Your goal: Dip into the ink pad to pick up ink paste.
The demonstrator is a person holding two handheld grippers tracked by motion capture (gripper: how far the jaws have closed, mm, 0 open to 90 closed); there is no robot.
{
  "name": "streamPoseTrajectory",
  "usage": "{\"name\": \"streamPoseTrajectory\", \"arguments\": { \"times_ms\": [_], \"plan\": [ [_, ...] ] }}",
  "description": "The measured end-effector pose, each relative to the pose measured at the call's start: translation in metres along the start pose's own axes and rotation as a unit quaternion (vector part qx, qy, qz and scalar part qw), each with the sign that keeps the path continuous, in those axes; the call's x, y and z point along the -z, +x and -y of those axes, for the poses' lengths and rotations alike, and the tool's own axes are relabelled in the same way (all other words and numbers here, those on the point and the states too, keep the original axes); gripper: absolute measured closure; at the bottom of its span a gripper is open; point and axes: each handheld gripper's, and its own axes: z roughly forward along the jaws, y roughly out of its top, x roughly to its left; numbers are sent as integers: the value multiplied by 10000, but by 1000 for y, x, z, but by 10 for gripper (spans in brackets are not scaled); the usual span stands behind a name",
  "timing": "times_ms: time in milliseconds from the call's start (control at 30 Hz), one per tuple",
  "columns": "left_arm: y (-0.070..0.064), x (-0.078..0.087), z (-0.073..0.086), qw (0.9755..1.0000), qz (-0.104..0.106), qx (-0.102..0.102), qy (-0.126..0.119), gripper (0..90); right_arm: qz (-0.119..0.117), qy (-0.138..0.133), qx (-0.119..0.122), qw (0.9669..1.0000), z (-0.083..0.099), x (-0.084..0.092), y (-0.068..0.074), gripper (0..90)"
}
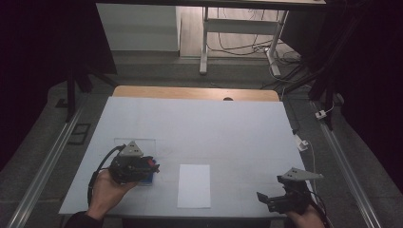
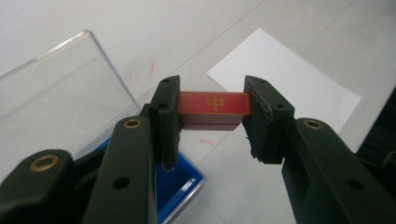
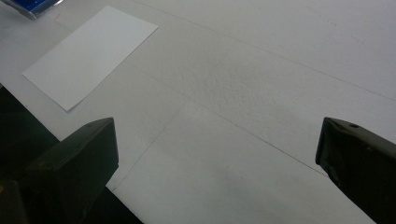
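Note:
My left gripper is shut on a small red block with a gold character on its top face; the block hangs a little above the table. In the high view the left gripper sits at the near left, over a blue case. That blue case lies below the jaws, with its clear lid standing open to the left. A white sheet of paper lies flat just right of the case. My right gripper rests at the near right, its jaws wide apart with nothing between them.
A white cover spreads over the table, with a wooden edge showing at the far side. The white sheet lies ahead and left of the right gripper. Desk legs and cables stand on the floor beyond the table.

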Motion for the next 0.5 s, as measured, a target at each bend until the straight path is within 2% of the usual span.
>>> {"name": "streamPoseTrajectory", "arguments": {
  "times_ms": [133, 500],
  "plan": [
    [-1, -2, -5, 10000, 84, -18, -17, 583, -1, -1, -5, 10000, 0, 0, 0, 0],
    [-13, -16, -21, 9993, 243, -292, 21, 582, 12, -9, -12, 10000, 0, 0, 0, 0]
  ]
}}
